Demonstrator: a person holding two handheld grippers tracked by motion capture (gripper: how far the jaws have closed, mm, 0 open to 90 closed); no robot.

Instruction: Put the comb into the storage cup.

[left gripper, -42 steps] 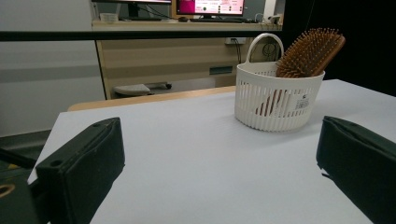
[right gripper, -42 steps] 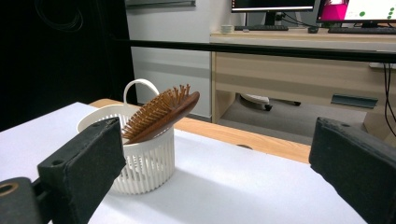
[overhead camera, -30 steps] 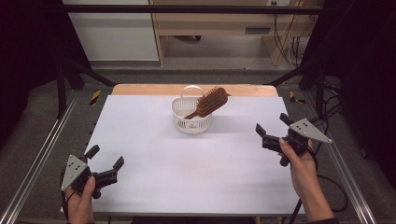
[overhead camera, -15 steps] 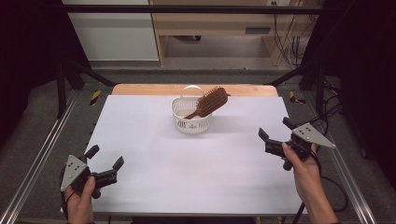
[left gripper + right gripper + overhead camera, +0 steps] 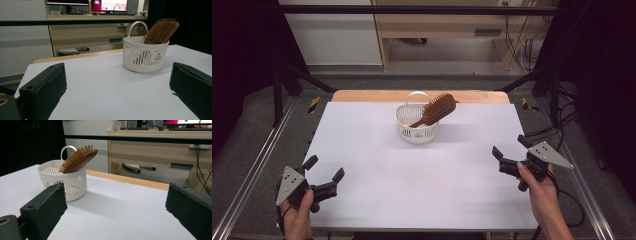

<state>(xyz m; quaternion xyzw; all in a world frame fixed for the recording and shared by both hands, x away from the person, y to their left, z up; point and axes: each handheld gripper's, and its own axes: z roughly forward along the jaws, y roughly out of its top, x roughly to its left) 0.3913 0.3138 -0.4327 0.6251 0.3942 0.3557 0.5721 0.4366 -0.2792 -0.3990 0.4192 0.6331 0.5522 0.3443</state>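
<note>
A brown wooden paddle hairbrush (image 5: 438, 108) is propped, handle down, in a small white slotted plastic basket (image 5: 417, 129) on the white surface (image 5: 412, 180). Both tongs, left (image 5: 323, 173) and right (image 5: 508, 152), are held apart, well clear.

Even overhead light, table (image 5: 377, 200) evenly bright, no glare. Room edges fall to near black on both sides. Basket (image 5: 417, 131) throws a soft shadow to its right. High view soft, low detail. Gripper views: near jaws blurred, basket (image 5: 145, 58) sharp, monitors behind slightly blown out.
</note>
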